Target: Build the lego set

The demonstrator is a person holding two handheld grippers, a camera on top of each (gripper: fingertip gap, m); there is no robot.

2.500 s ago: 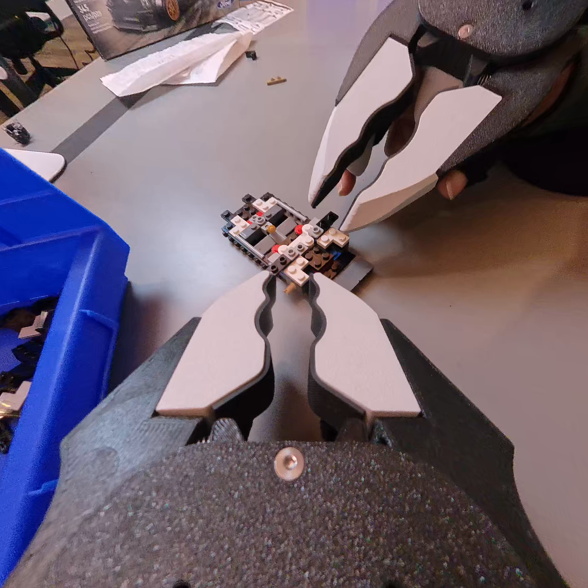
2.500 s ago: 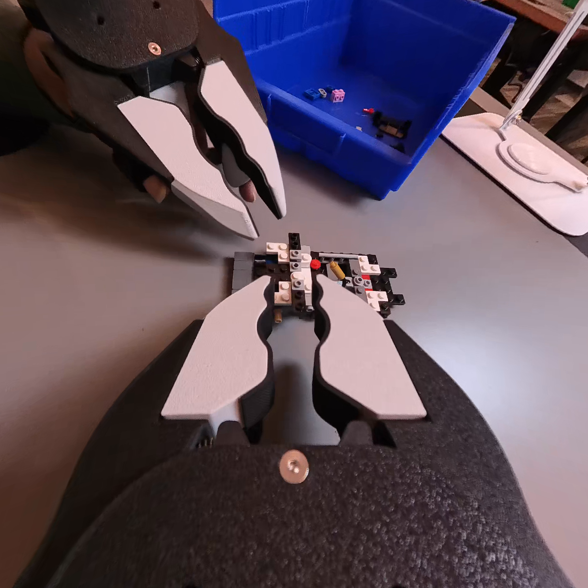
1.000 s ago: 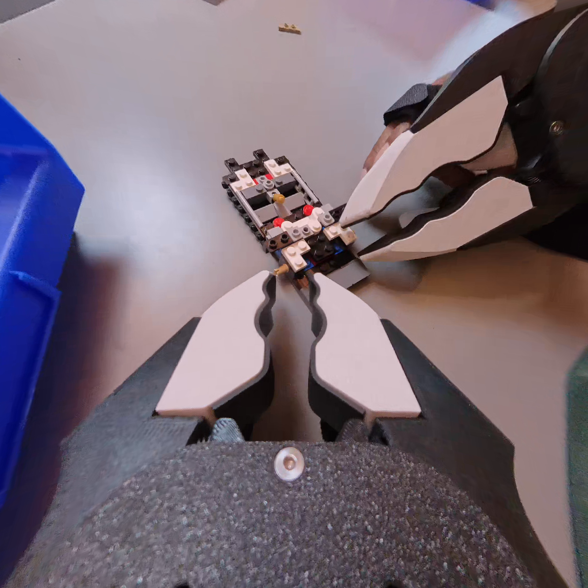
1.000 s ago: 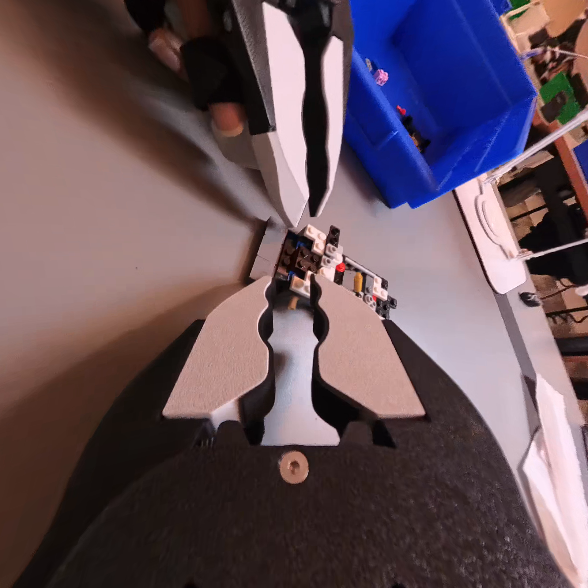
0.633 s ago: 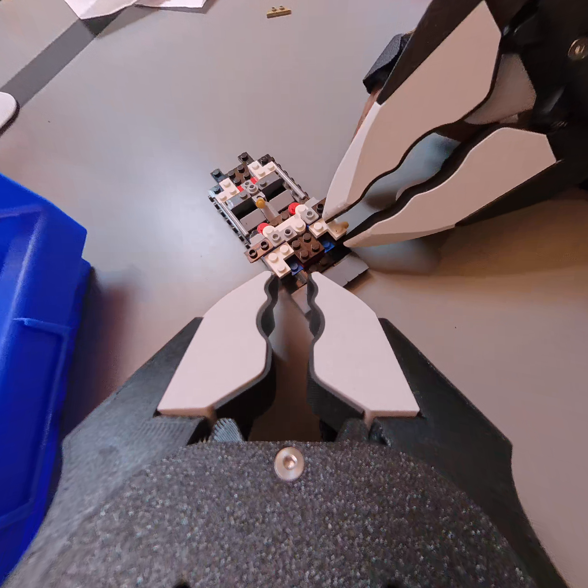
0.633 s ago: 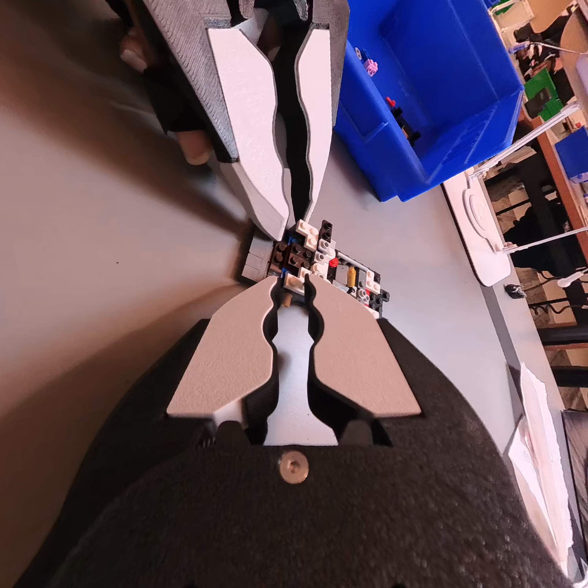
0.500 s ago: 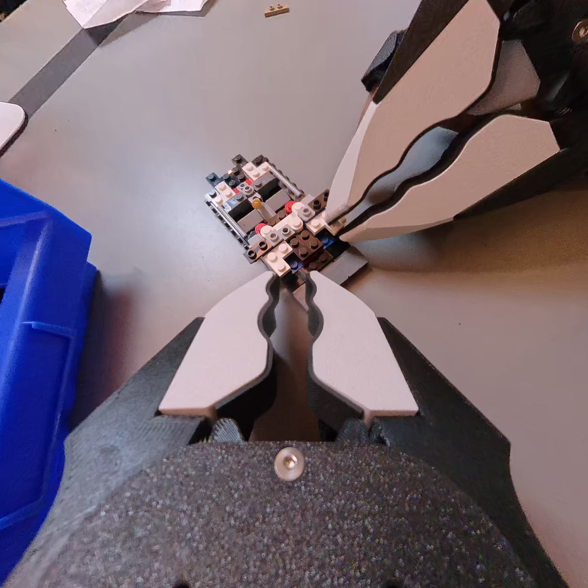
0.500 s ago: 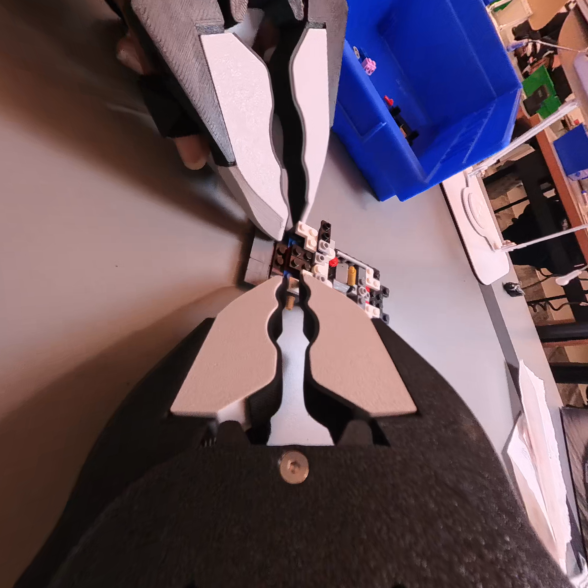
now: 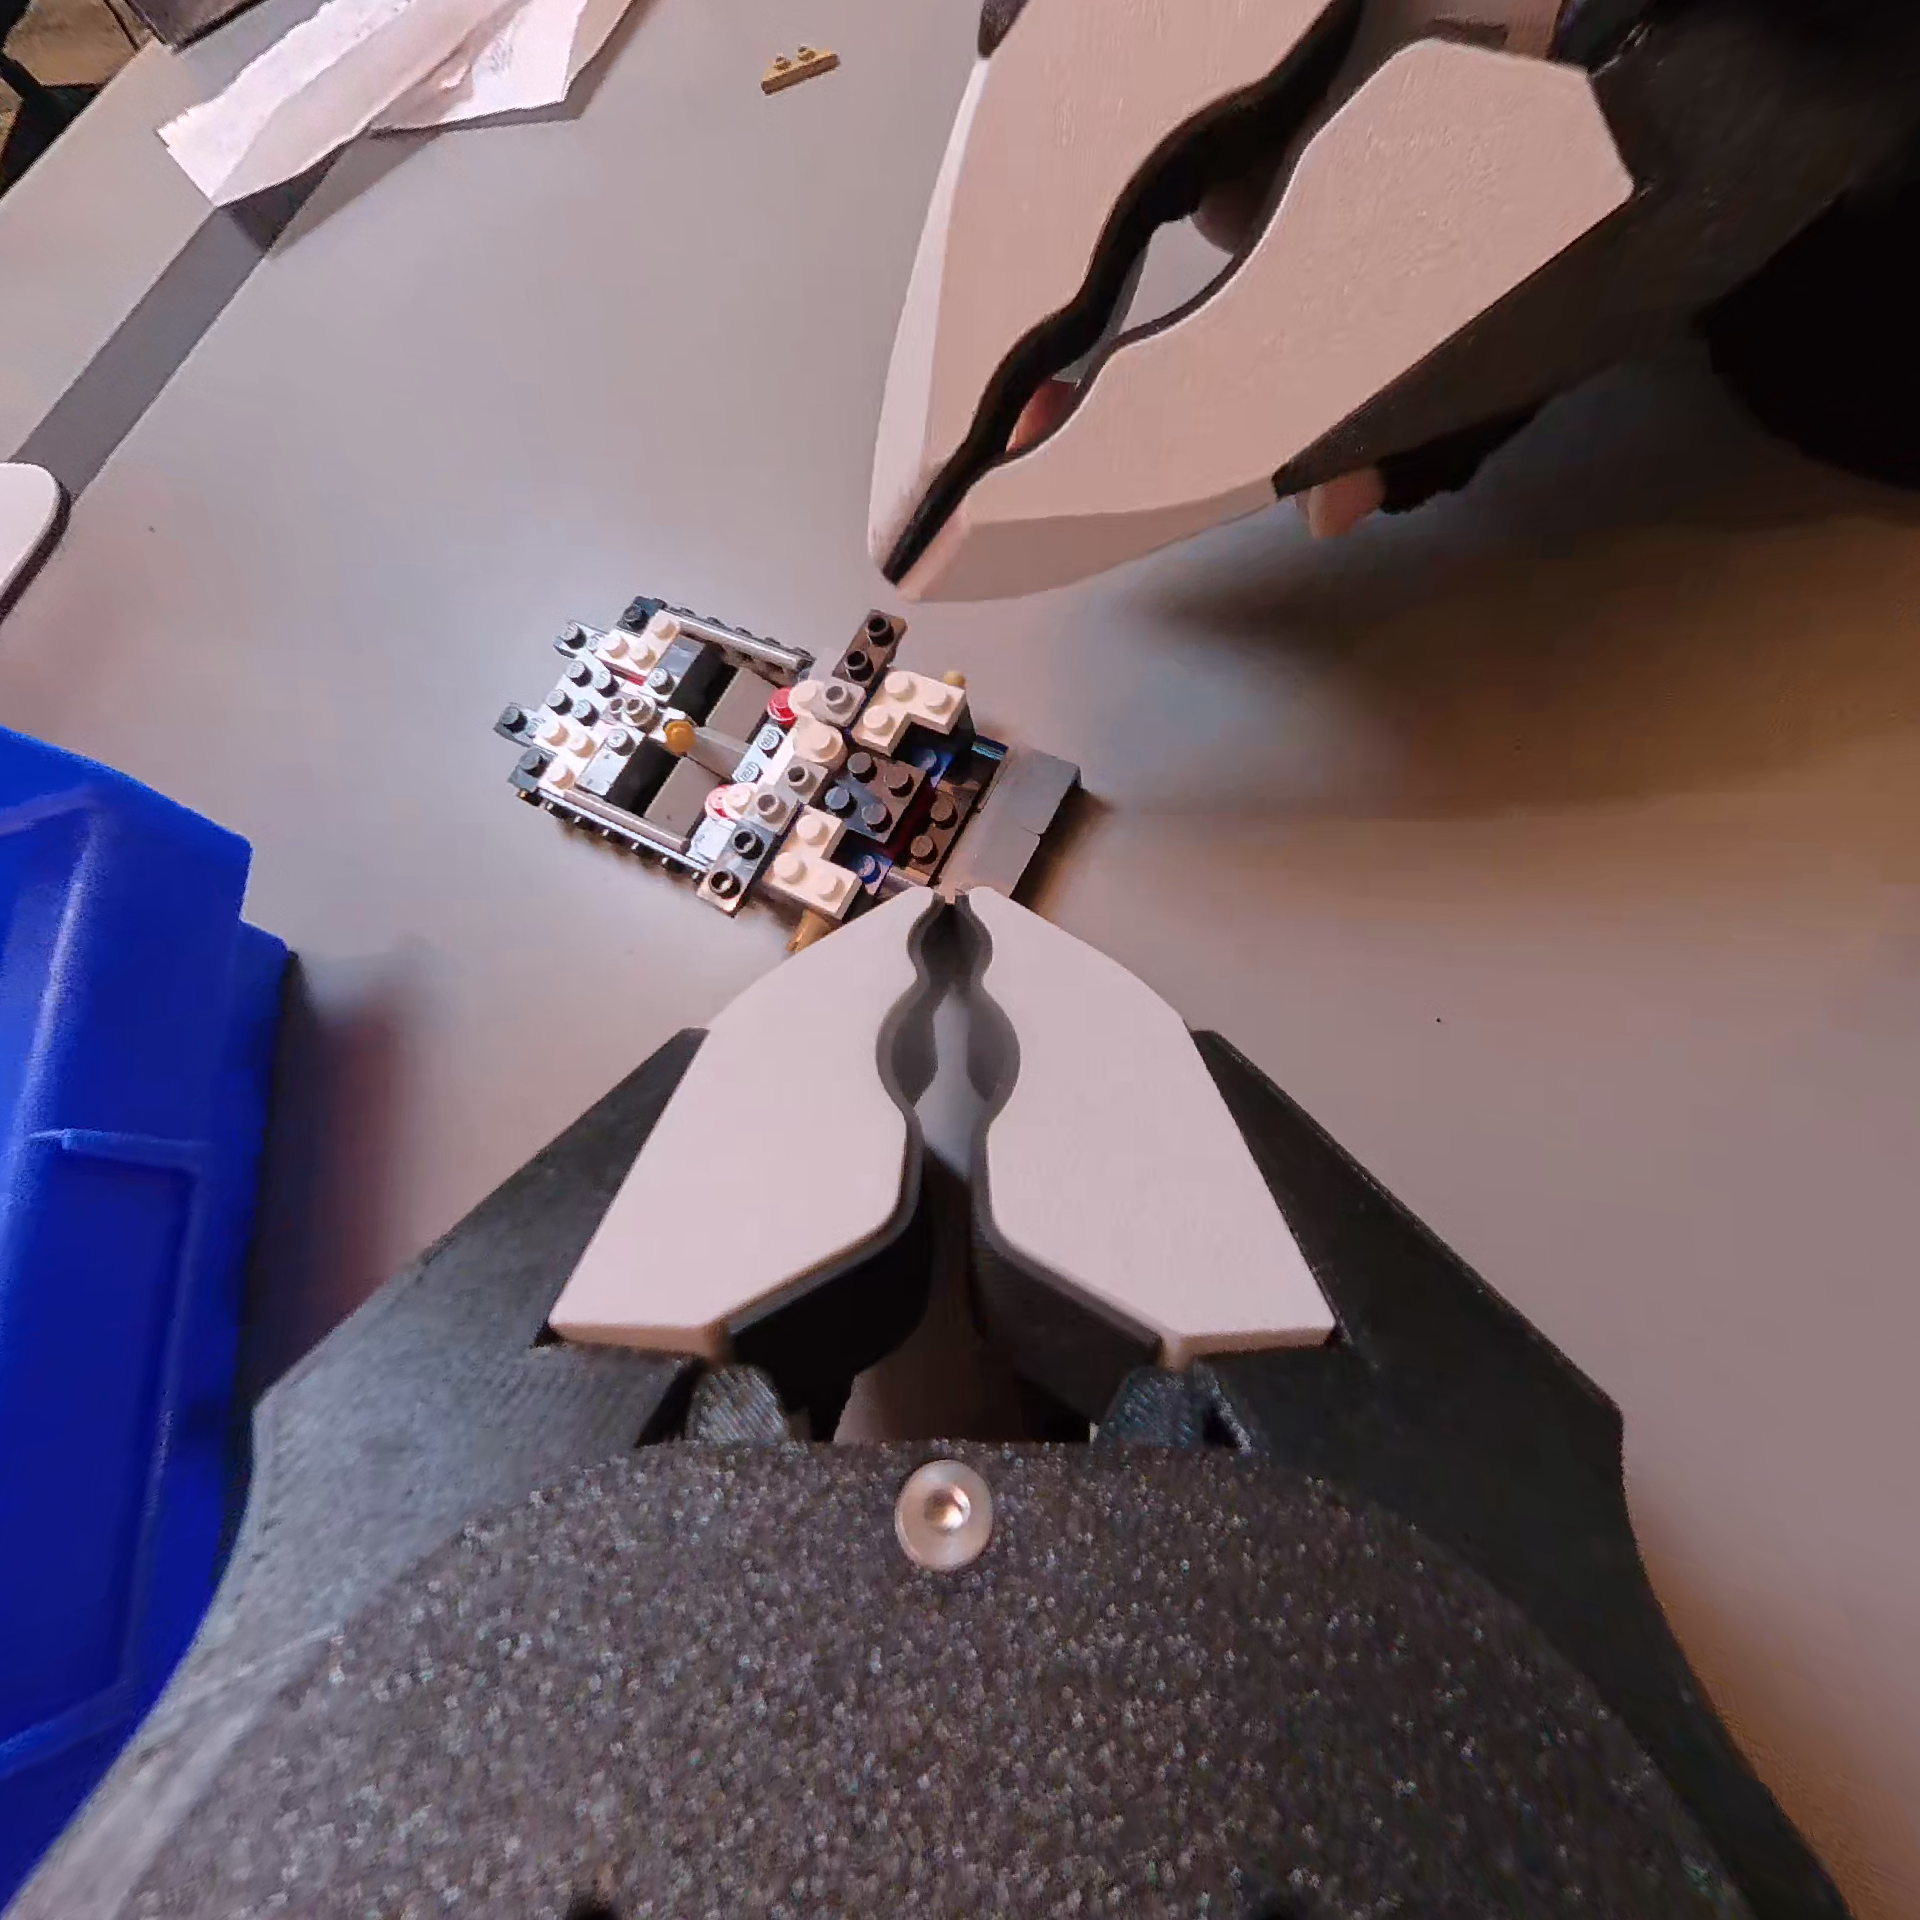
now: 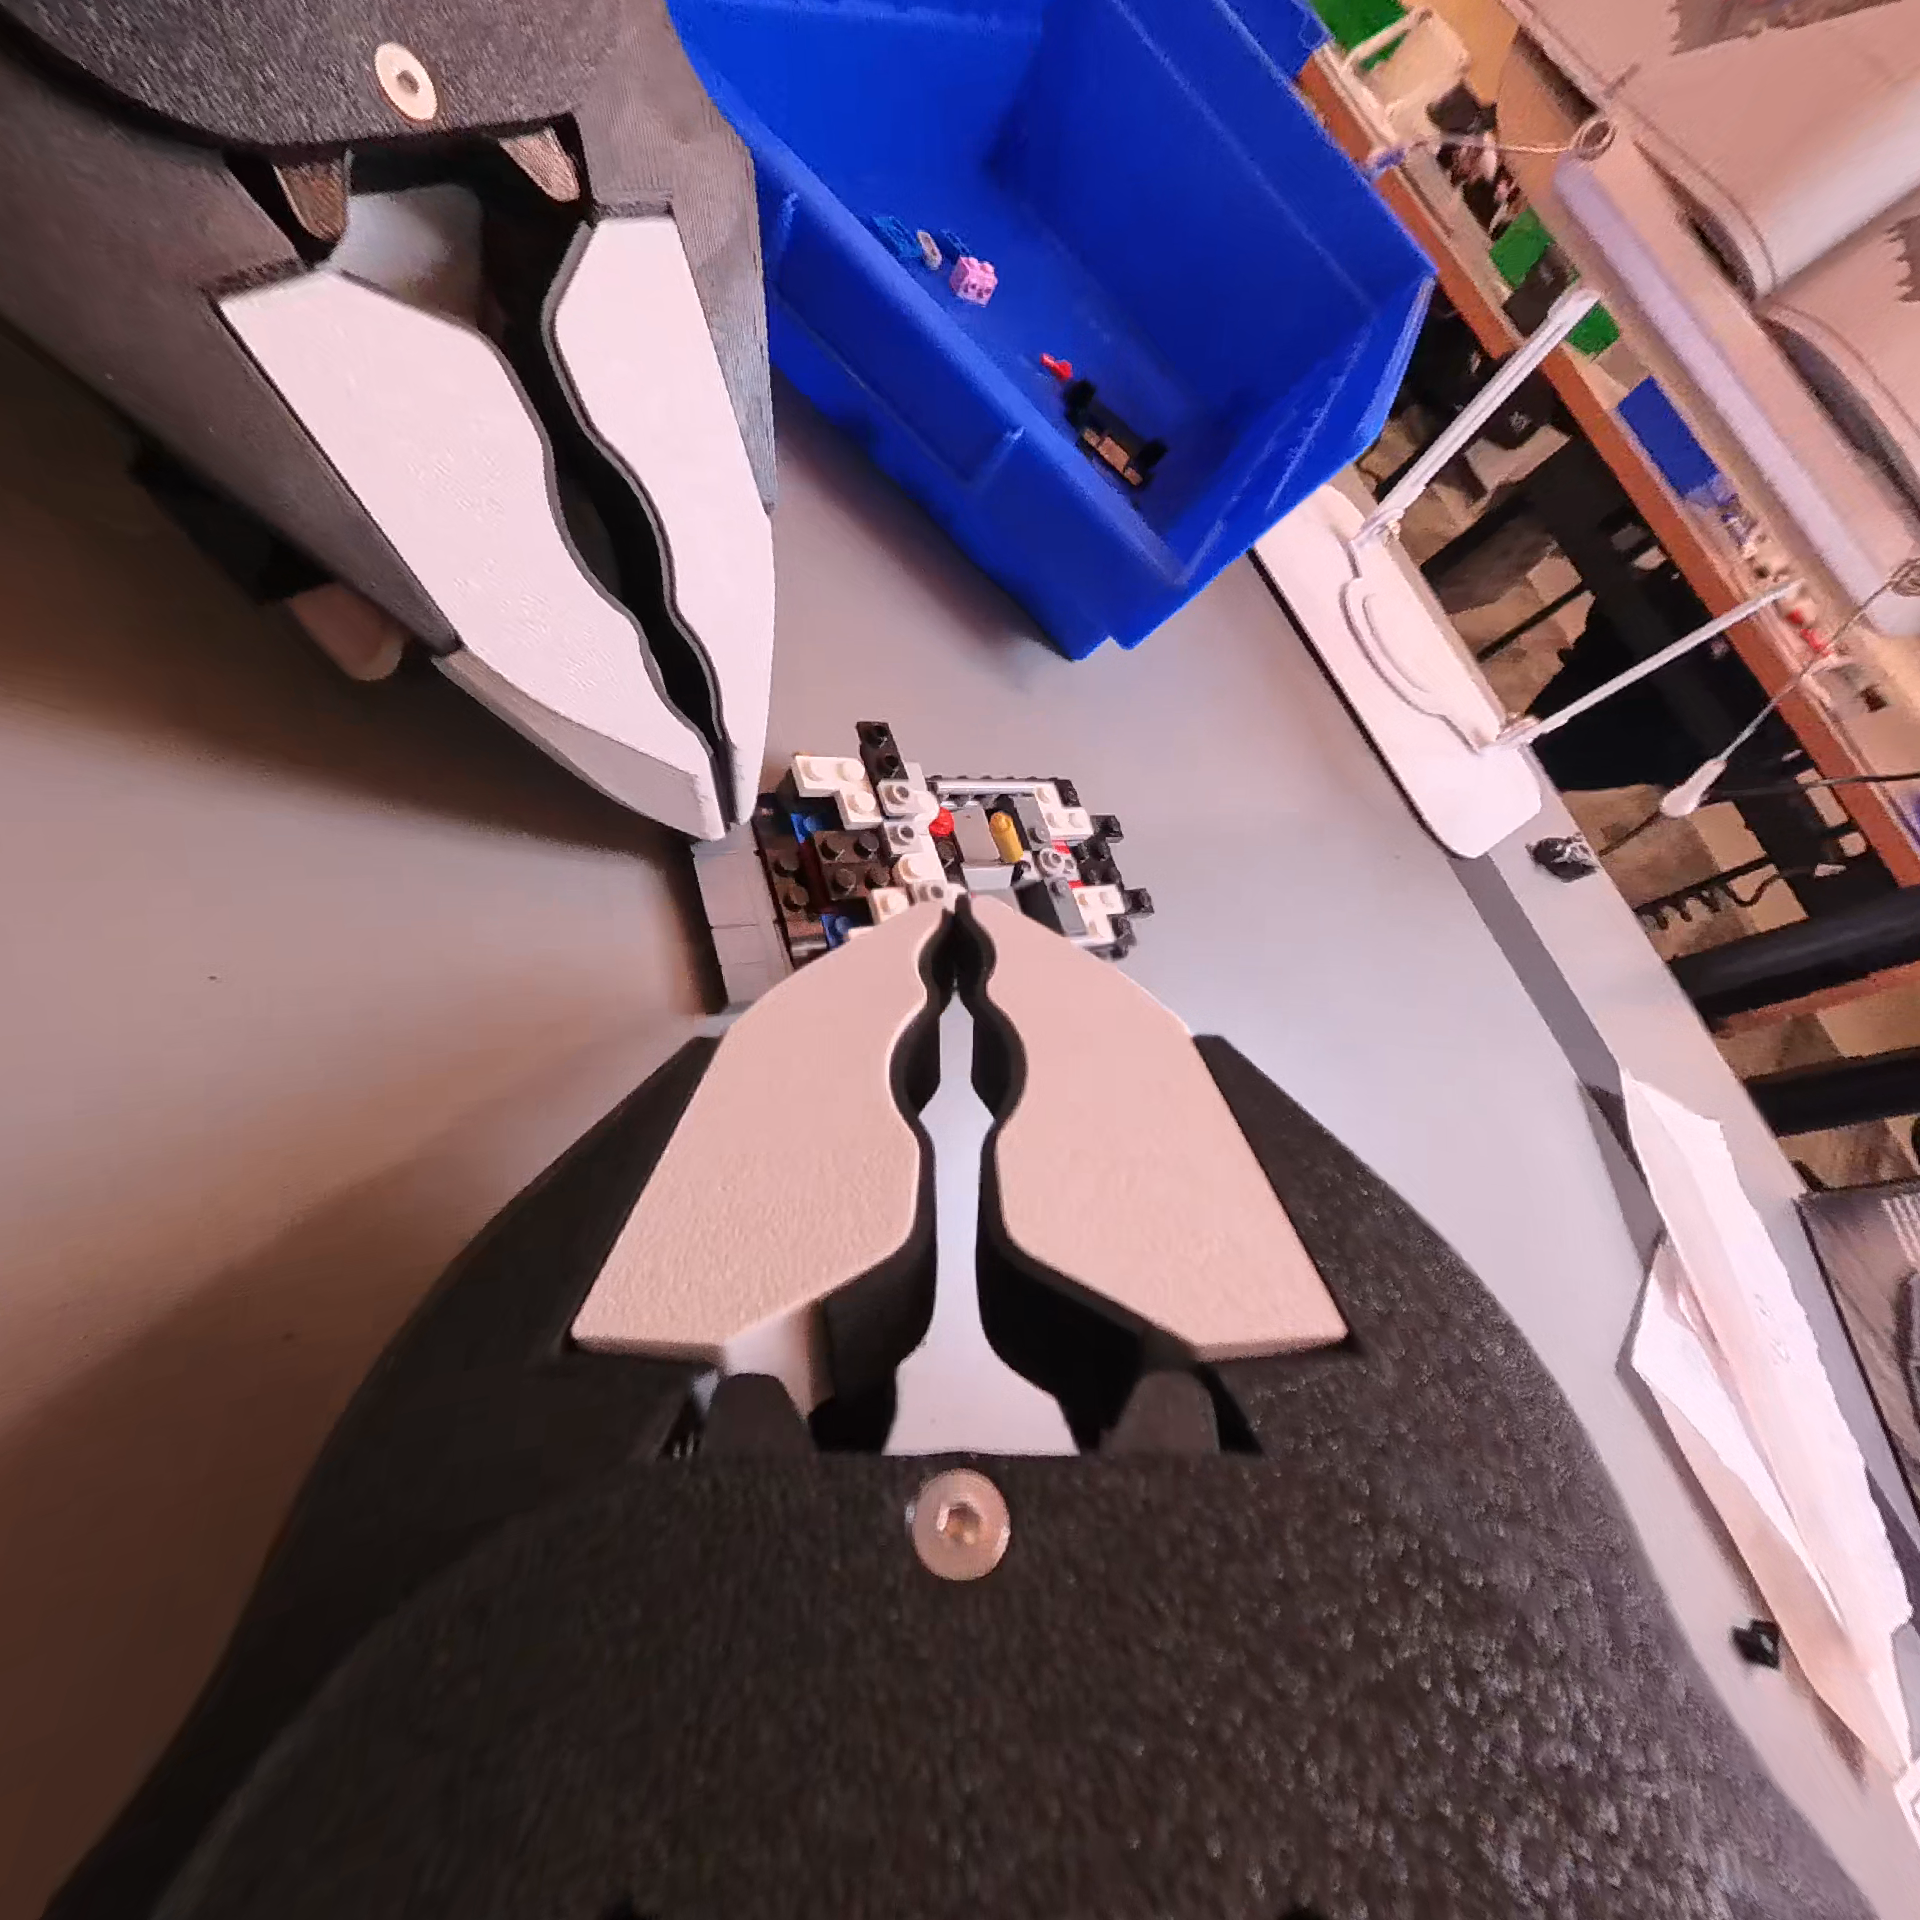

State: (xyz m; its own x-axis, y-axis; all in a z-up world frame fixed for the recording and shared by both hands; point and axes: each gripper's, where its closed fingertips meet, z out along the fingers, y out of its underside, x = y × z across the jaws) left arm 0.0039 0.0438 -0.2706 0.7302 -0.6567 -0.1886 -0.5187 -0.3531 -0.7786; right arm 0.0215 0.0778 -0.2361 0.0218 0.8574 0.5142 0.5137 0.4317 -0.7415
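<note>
Crowding grey table [image 9: 436, 436]; shelving [image 10: 1714, 436] beyond

both views are bright and evenly lit, with a warm pinkish cast over the grey table [image 9: 436, 395]. in the left wrist view soft-edged shadows spread toward 3 o'clock from the far gripper [image 9: 914, 566] and under the blue bin [image 9: 114, 1039], so light seems to fall from about 10 o'clock. the small brick model [image 9: 790, 769] is sharp; the near gripper body at 6 o'clock is crisp and grainy. in the right wrist view the table turns brown and dim toward 9 o'clock, the shelves [image 10: 1714, 520] at 2 o'clock are smeared, and straight lines bow at the rim from wide-angle distortion. no hard glare shows.
</note>
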